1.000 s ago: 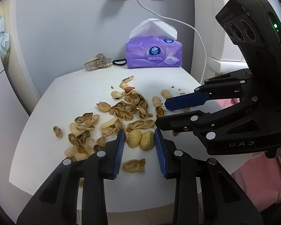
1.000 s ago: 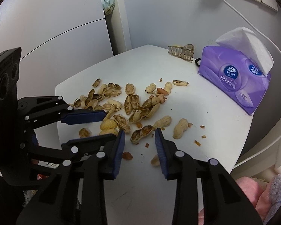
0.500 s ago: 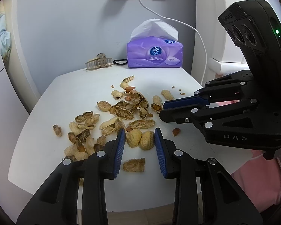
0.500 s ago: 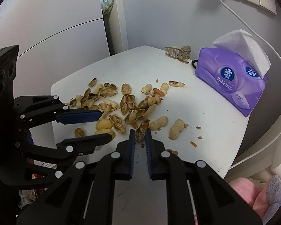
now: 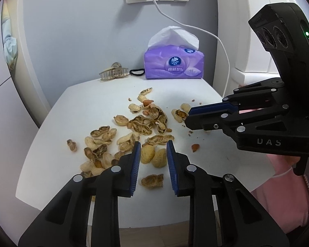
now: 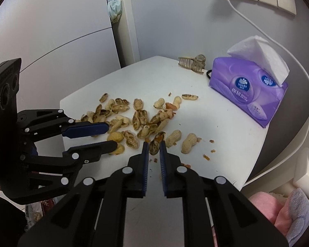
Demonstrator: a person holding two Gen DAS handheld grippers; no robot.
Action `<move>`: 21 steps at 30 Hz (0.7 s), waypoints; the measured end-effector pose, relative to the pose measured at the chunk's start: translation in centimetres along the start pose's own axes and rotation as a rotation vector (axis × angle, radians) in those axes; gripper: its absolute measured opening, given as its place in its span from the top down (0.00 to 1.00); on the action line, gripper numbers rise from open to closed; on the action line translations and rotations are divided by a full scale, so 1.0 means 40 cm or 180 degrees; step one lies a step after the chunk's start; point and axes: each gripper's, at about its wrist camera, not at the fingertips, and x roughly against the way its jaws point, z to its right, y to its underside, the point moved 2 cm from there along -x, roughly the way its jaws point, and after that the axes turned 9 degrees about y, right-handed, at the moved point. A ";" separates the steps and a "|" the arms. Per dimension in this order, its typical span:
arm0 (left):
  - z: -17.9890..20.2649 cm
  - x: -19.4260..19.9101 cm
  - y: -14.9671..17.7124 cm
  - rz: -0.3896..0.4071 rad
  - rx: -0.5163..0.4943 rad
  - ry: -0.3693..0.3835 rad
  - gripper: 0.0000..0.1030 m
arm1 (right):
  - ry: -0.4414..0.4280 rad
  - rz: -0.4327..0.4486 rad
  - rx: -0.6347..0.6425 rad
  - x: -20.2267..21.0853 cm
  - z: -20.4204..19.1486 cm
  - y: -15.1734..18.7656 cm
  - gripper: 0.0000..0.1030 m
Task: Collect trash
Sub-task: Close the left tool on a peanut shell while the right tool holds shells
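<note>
Where my right gripper (image 6: 153, 144) narrows on 1 split brown peanut shell (image 6: 156, 143), jaws nearly together, that shell's long axis runs along the fingers. My left gripper (image 5: 153, 148) stands apart, 2 whole tan peanuts (image 5: 153, 156) between its tips, on the white table (image 5: 88, 103).

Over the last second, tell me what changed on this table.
The right hand-held gripper narrowed from wide open and now pinches a split peanut shell at its tips. The left hand-held gripper stayed open, straddling two whole peanuts. The shell pile, tissue pack and hair clip did not move.
</note>
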 end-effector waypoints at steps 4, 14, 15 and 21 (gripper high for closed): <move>0.004 0.006 -0.010 0.0015 -0.0010 -0.0014 0.85 | -0.0018 0.0032 0.0015 0.013 -0.008 -0.006 0.88; -0.002 0.000 -0.003 -0.0003 0.0015 -0.0017 0.85 | -0.0062 0.0036 0.0011 0.015 -0.019 -0.006 0.88; -0.004 -0.001 -0.001 -0.0005 0.0017 -0.0031 0.85 | -0.0066 0.0036 0.0008 0.014 -0.019 -0.007 0.88; -0.005 -0.001 0.003 0.0006 0.0030 -0.0035 0.76 | -0.0059 0.0046 -0.0002 0.010 -0.014 -0.010 0.88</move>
